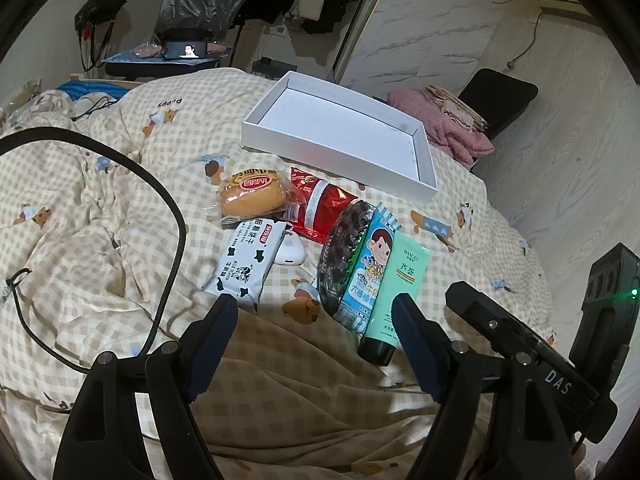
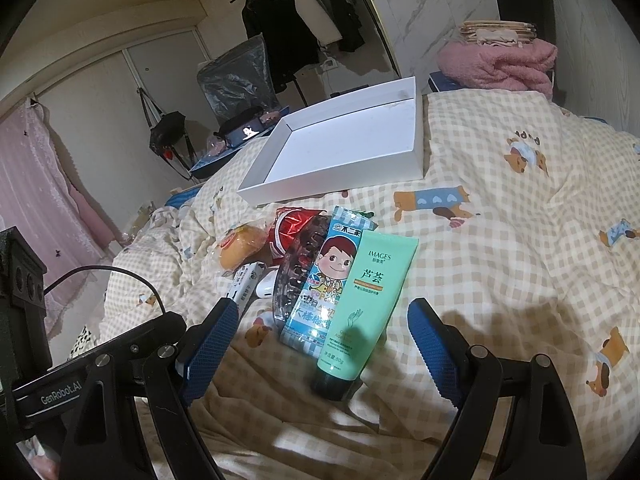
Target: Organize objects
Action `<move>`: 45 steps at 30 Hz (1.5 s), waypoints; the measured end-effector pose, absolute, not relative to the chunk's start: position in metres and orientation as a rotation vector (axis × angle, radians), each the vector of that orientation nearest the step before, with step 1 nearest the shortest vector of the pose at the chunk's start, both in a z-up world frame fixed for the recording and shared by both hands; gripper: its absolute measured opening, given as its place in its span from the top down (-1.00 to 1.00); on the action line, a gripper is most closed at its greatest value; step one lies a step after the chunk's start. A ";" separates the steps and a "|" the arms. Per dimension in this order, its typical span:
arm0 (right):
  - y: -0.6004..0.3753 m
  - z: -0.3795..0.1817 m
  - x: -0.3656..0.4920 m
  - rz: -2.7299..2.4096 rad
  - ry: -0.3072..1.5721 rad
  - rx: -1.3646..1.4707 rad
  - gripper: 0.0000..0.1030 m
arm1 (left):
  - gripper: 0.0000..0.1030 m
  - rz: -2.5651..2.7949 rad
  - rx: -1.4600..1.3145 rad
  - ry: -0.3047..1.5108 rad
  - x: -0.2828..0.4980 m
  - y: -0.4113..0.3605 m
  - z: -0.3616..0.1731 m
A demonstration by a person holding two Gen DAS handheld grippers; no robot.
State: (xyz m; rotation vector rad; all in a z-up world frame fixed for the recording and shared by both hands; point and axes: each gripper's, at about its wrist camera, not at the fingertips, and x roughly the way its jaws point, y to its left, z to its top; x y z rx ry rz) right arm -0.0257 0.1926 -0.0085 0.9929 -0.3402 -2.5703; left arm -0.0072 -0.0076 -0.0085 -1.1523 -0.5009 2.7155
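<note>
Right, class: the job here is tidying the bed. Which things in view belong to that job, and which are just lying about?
Belongs to the job:
white tray
green tube
blue cartoon packet
dark hair claw
red packet
wrapped bun
cow-print biscuit pack
small white case

Just lying about:
pink blanket
black cable
phone playing video

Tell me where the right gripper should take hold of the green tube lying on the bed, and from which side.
Grip the green tube across its flat middle, coming from above at its bare right edge. Its left edge lies against the blue candy packet, so that side is crowded. The right gripper is open and already straddles the tube's dark cap end.
</note>
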 end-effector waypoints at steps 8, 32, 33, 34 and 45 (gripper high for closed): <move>0.193 -0.008 -0.026 -2.570 -0.340 0.994 -0.70 | -0.59 2.714 -1.158 -0.501 -0.008 -0.008 -0.009; 0.194 -0.013 -0.026 -2.571 -0.341 0.999 -0.70 | -0.60 2.709 -1.160 -0.524 -0.009 -0.010 -0.013; 0.193 -0.013 -0.026 -2.571 -0.341 1.000 -0.70 | -0.60 2.708 -1.159 -0.525 -0.009 -0.011 -0.013; 0.193 -0.014 -0.026 -2.571 -0.343 1.000 -0.70 | -0.60 2.706 -1.161 -0.526 -0.009 -0.011 -0.013; 0.194 -0.014 -0.026 -2.560 -0.358 0.992 -0.70 | -0.59 2.705 -1.163 -0.505 -0.010 -0.008 -0.011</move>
